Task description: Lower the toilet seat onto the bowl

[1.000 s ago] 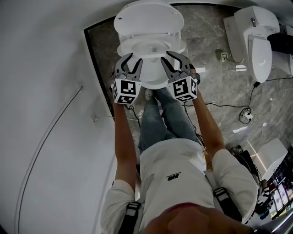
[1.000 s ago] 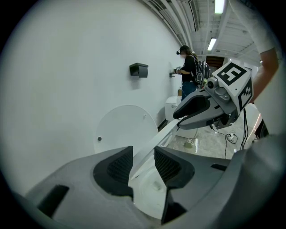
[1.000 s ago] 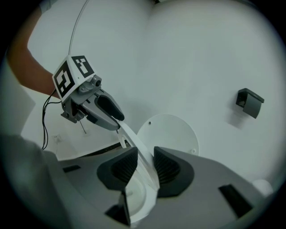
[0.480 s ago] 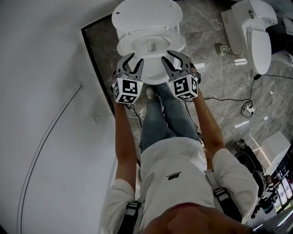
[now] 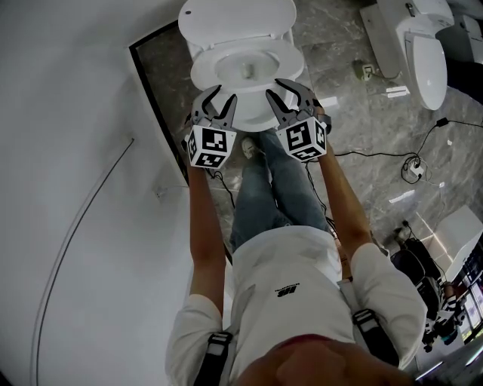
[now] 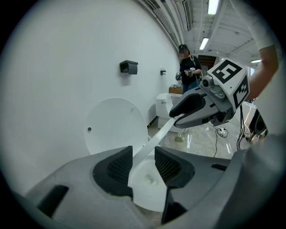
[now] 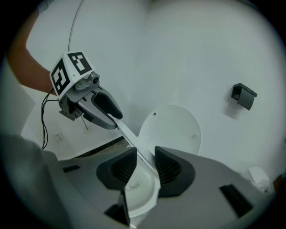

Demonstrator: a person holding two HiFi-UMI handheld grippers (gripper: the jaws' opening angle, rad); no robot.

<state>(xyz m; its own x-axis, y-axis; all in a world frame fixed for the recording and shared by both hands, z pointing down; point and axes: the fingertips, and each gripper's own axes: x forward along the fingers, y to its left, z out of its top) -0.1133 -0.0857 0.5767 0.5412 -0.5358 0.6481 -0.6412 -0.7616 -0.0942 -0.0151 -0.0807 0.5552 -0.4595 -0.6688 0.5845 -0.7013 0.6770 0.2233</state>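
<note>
White plastic toilet seat [image 5: 202, 74], sunk almost onto white ceramic bowl [image 5: 245, 69]: your right hand-held gripper [image 5: 272, 87] just widened round its rim, left hand-held gripper [image 5: 226, 92] loosely astride; release next.

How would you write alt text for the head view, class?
Seen from above, a person holds the left gripper and right gripper at the front of a white toilet seat, its rim between both pairs of fingers; the right's have just been opening. The lid stands raised.

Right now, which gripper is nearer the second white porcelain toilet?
Right. The right gripper, jaws just opening around the white seat rim, is on that toilet's side; the left gripper is beyond it.
</note>
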